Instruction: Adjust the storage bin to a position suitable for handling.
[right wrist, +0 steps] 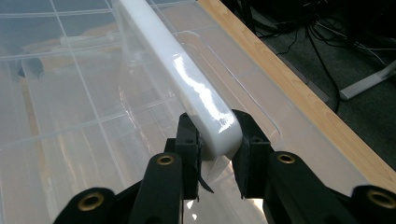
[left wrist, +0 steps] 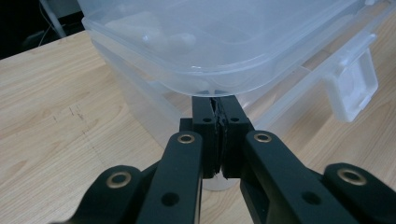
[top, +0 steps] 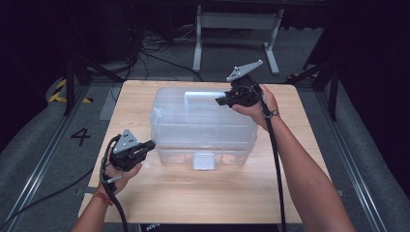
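Observation:
A clear plastic storage box [top: 203, 133] with a clear lid [left wrist: 210, 42] stands in the middle of the wooden table [top: 193, 193]. My right gripper [right wrist: 215, 140] comes in from the far right side [top: 220, 100] and is shut on the end of the lid's white handle [right wrist: 187, 79]. My left gripper [left wrist: 216, 100] is at the box's near left corner [top: 153, 143]. Its jaws are pressed together, with the tips just under the lid's rim. I see nothing between them.
A white latch [top: 203, 161] hangs open on the box's front side and also appears to the right [left wrist: 355, 84] of my left gripper. Faint white shapes lie inside the box. Past the table's far edge are a metal stand [top: 237, 29] and floor cables.

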The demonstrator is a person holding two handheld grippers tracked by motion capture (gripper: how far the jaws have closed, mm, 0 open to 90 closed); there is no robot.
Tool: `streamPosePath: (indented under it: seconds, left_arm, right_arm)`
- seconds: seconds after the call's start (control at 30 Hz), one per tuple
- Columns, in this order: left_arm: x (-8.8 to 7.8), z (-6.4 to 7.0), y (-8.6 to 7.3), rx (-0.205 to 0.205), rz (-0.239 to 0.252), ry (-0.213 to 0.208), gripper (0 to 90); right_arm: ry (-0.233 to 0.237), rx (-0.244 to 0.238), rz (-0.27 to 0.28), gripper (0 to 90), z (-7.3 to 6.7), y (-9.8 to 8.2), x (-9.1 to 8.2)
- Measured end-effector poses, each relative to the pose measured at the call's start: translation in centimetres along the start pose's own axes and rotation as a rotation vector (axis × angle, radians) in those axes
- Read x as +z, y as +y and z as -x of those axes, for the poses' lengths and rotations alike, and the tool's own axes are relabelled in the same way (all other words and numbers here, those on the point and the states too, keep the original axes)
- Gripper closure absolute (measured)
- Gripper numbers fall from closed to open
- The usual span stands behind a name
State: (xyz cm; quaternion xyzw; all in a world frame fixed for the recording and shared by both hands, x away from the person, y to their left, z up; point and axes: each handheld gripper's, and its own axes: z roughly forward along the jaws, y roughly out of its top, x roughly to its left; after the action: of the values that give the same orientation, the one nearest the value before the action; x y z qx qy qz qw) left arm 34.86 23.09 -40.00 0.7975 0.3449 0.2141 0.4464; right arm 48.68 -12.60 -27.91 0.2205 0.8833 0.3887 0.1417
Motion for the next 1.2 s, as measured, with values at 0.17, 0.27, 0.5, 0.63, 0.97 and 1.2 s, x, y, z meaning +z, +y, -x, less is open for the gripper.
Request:
streamPosePath:
  seconds: [0.17,0.27,0.5,0.63,0.97,1.2]
  left_arm:
    - [0.0,0.1,-0.1,0.002,0.005,0.003,89.8]
    - [0.0,0.1,-0.1,0.0,0.004,0.004,89.9]
    - [0.0,0.2,-0.2,0.015,-0.004,0.017,89.9]
    - [0.0,0.3,-0.2,0.018,-0.009,0.021,89.8]
    - [-0.1,0.2,-0.1,0.031,-0.008,0.02,89.9]
    - [-0.3,0.2,0.0,0.031,-0.015,0.02,89.8]
  right_arm:
    - [-0.003,0.002,0.01,74.8,-0.1,-0.2,0.0]
    - [-0.004,0.006,0.02,74.3,-0.2,-0.4,0.0]
    - [-0.053,-0.025,0.055,65.5,-0.7,-0.8,-1.5]
    - [-0.09,-0.028,0.086,61.3,-0.9,-1.9,-3.0]
    - [-0.137,-0.001,0.139,43.6,-1.1,-5.2,-6.3]
    - [-0.201,0.031,0.143,34.2,-1.6,-8.6,-7.9]
